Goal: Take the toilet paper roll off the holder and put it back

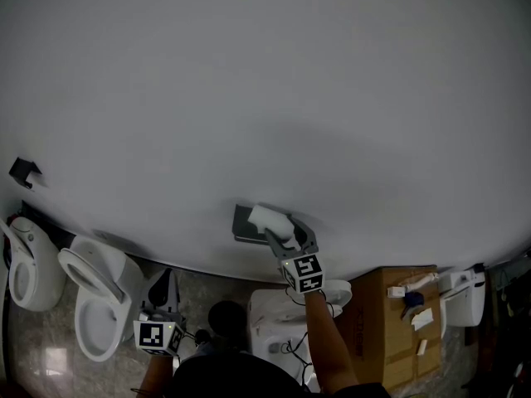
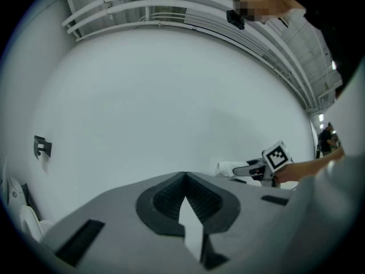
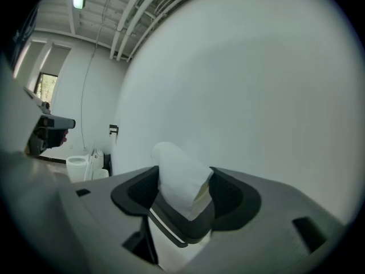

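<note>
One soft, light toilet paper roll (image 3: 178, 173) sits squeezed in my right claw (image 3: 183, 196), denting at the grip, so I'd judge a gentle hold across its middle safest; my left claw (image 2: 183, 181) is closed on nothing.

Grey moulded shells on both the left gripper (image 2: 185, 178) and the right gripper (image 3: 182, 193), broad and smooth, with black ribbed pads (image 2: 165, 197) lining the V-shaped mouth between the jaws and narrow dark slots (image 2: 80, 241) recessed on either flank behind them. Behind each set of jaws, a white cube (image 1: 304, 274) printed with black square markers (a different pattern on the left gripper's cube (image 1: 158, 335)). Further back still, bare forearms (image 1: 328, 347) and a dark top (image 1: 245, 380).
</note>
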Motion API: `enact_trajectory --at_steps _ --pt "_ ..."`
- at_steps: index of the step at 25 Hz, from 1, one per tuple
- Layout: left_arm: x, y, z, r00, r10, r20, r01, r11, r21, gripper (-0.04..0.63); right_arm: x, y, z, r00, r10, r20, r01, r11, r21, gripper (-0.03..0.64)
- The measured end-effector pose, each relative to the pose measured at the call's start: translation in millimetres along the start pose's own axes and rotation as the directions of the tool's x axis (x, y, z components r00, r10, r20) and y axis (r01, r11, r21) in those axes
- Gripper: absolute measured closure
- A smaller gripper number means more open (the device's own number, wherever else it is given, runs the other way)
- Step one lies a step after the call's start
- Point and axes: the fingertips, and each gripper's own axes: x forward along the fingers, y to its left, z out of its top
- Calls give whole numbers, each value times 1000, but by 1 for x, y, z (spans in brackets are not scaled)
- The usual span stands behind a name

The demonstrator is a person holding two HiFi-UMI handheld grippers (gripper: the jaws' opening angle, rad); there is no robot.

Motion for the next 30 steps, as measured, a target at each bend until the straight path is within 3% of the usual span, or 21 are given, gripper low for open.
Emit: enact_trajectory --at_steps 8,22,30 --pt "1 -5 8 1000 -15 19 15 1000 -23 592 -16 -3 35 997 -26 77 27 999 -20 342" --pt "-1 -5 6 1000 -20 13 20 1000 7 592 -51 -1 106 971 -44 234 64 995 -82 342" --pt "-2 -6 11 1000 -16 8 16 1000 1 592 -56 2 120 963 -39 265 68 993 -100 342"
